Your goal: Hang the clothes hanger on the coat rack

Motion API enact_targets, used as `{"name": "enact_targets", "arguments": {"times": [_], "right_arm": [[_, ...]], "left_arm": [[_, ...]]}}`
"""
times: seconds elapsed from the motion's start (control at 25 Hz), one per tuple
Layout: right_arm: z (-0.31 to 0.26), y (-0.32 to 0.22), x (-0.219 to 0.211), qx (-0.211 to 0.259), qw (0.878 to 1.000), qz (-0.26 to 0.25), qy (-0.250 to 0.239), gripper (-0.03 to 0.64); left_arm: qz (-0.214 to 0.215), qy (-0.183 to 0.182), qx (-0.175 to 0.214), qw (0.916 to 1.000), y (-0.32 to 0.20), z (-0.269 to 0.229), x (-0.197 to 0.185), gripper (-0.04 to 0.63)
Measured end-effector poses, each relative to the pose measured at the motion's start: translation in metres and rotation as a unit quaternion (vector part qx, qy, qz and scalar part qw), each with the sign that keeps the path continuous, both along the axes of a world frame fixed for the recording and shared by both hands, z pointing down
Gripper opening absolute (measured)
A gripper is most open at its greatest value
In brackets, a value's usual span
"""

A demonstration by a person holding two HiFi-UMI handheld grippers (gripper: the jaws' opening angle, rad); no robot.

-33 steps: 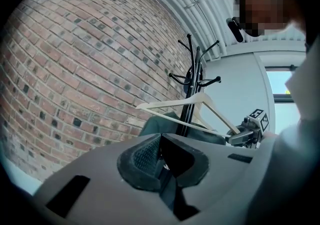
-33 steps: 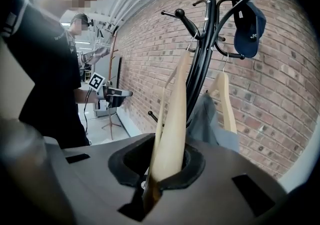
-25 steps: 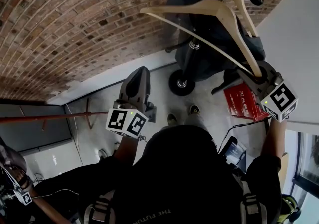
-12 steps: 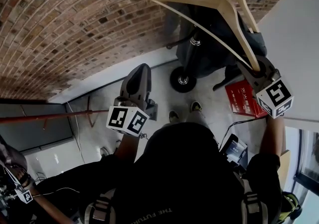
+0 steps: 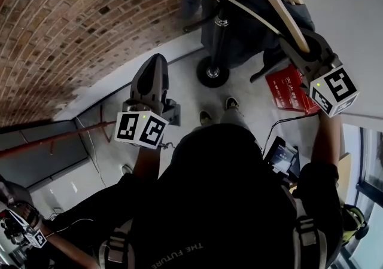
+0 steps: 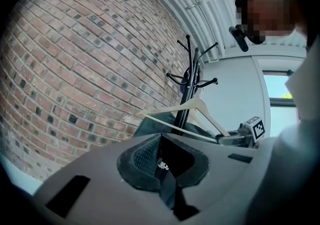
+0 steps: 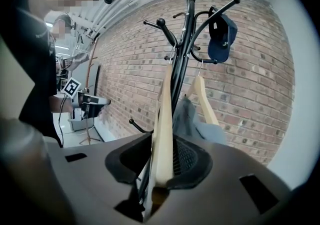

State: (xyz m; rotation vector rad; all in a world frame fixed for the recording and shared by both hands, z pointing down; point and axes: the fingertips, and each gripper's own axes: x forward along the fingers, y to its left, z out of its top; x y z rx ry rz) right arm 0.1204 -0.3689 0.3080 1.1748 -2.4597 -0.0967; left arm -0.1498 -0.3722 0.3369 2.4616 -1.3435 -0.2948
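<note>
A pale wooden hanger (image 5: 263, 5) reaches up to the black coat rack (image 5: 218, 40), and its top runs out of the head view. My right gripper (image 5: 296, 49) is at the hanger's lower arm end. In the right gripper view the arm (image 7: 162, 134) stands between the jaws and leans on the right pad, with a gap on the left. These jaws are opening. The rack's hooks (image 7: 182, 59) rise straight ahead. My left gripper (image 5: 149, 69) hangs apart at the left, open and empty (image 6: 167, 158). From it I see the rack (image 6: 192, 76), the hanger (image 6: 200, 111) and the right gripper (image 6: 245, 136).
A second hanger with a grey garment (image 7: 202, 101) and a blue cap (image 7: 222, 36) hang on the rack. The brick wall (image 5: 72, 28) is close behind. A red box (image 5: 293, 91) and a screen (image 5: 281, 159) lie on the floor by the rack's round base (image 5: 212, 73).
In the head view the hanger and rack have slid upward, partly out of frame. The right gripper has tilted slightly, still at the hanger's arm end. The left gripper has hardly moved.
</note>
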Motion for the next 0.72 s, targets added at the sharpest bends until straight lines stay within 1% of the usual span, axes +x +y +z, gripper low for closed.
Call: {"name": "enact_targets", "arguments": {"times": [0.08,0.2,0.28,0.36,0.48,0.6,0.64,0.68,0.72], "right_arm": [[-0.006,-0.001,-0.001,0.016,1.000,0.005,0.000,0.112],[-0.017,-0.009,-0.004,0.043,0.999,0.013,0.005,0.126],[-0.025,-0.009,-0.002,0.065,0.997,0.031,0.020,0.127],[-0.039,-0.007,0.003,0.097,0.993,0.055,0.035,0.127],[-0.065,0.002,0.015,0.152,0.983,0.099,0.035,0.126],[-0.090,0.015,0.024,0.214,0.965,0.153,0.000,0.121],[-0.096,0.020,0.024,0.232,0.959,0.163,-0.017,0.102],[-0.100,0.024,0.025,0.244,0.954,0.169,-0.031,0.064],[-0.102,0.028,0.026,0.248,0.952,0.173,-0.042,0.039]], "left_arm": [[0.002,0.004,0.002,1.0000,-0.001,-0.002,0.000,0.021],[0.003,0.006,0.007,1.0000,-0.007,-0.005,-0.001,0.021],[0.006,0.007,0.007,0.9999,-0.008,-0.005,-0.001,0.021],[0.007,0.008,0.007,0.9999,-0.007,-0.006,0.000,0.021],[0.008,0.007,0.006,0.9999,-0.007,-0.005,0.002,0.021],[0.011,0.007,0.005,0.9999,-0.007,-0.005,0.004,0.021],[0.012,0.007,0.004,0.9999,-0.007,-0.005,0.004,0.021],[0.014,0.007,0.004,0.9999,-0.007,-0.005,0.005,0.021],[0.015,0.007,0.005,0.9998,-0.007,-0.005,0.005,0.021]]}}
